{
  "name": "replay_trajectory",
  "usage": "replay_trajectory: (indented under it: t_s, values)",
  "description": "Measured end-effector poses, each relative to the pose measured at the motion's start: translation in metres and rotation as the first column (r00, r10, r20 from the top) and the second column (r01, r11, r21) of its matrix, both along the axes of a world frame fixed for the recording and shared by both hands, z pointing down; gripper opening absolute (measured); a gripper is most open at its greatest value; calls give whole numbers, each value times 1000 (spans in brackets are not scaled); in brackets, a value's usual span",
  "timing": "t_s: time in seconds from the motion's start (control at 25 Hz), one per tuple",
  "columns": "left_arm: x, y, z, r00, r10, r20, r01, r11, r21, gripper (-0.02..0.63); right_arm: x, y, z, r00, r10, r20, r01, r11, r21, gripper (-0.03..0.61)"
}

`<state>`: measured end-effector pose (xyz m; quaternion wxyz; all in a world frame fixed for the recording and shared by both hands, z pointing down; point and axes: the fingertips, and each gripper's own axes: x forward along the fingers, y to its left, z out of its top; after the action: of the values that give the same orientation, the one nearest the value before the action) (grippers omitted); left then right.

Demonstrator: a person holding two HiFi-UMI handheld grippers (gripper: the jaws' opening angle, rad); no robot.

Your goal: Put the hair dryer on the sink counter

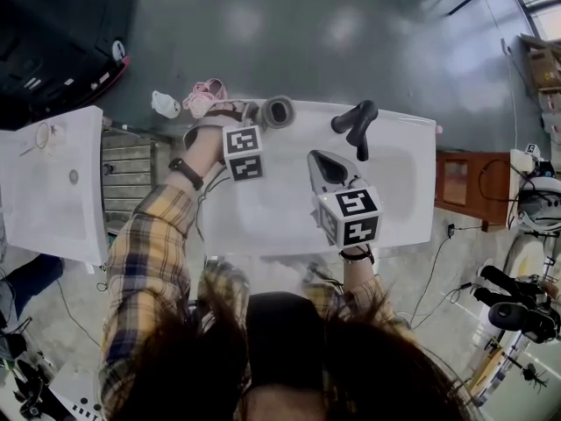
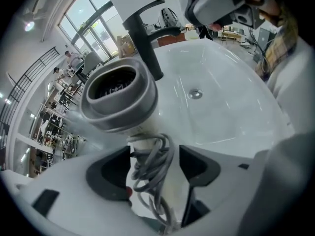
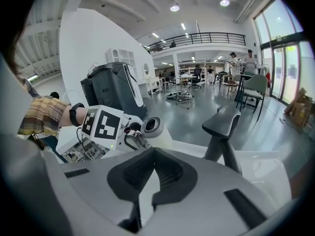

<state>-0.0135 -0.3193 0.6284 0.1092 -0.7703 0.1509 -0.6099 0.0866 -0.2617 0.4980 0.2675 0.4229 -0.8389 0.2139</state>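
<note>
Hair dryer (image 1: 279, 111) sits at the back-left corner of the sink counter (image 1: 399, 123), left of the black faucet (image 1: 358, 125) and apart from it. We can't tell whether it rests fully on the counter.

How it looks: a wide grey ring around the nozzle mouth with a dark grille inside. The body behind the ring is pale. A grey cord is coiled in loose loops around the handle. In the left gripper view the dryer (image 2: 142, 102) has its nozzle tilted up toward the faucet (image 2: 145, 38), with the handle running down toward the camera.

Left gripper (image 2: 153, 163) has its jaws spread wide, with the cord-wrapped handle between them. We see a clear gap at the pad nearer the basin. The other pad is just beside the cord. We don't read it as a clamp.

Right gripper (image 1: 326, 156) hovers over the white basin (image 1: 412, 200), pointing toward the back rim. In its own view, the right gripper's (image 3: 153, 154) pads meet at the tips with nothing between them. That view also shows the dryer (image 3: 152, 128) mouth-on, beside the left gripper's marker cube (image 3: 102, 127).
</note>
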Motion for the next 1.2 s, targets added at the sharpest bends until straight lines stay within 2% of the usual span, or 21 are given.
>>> replay_trajectory:
  t_s: [0.6, 1.04, 1.2]
  values:
    - [-10, 5, -17, 1000, -19, -21, 20, 999, 36, 296, -5, 6, -5, 1000, -12, 4, 12, 1000, 9, 15]
    - [-23, 10, -41, 998, -62, -28, 64, 994, 87, 295, -12, 15, -14, 1000, -30, 7, 30, 999, 45, 15]
    - [-22, 18, -55, 995, -81, -53, 86, 992, 96, 295, -11, 21, -22, 999, -39, 9, 38, 997, 67, 15]
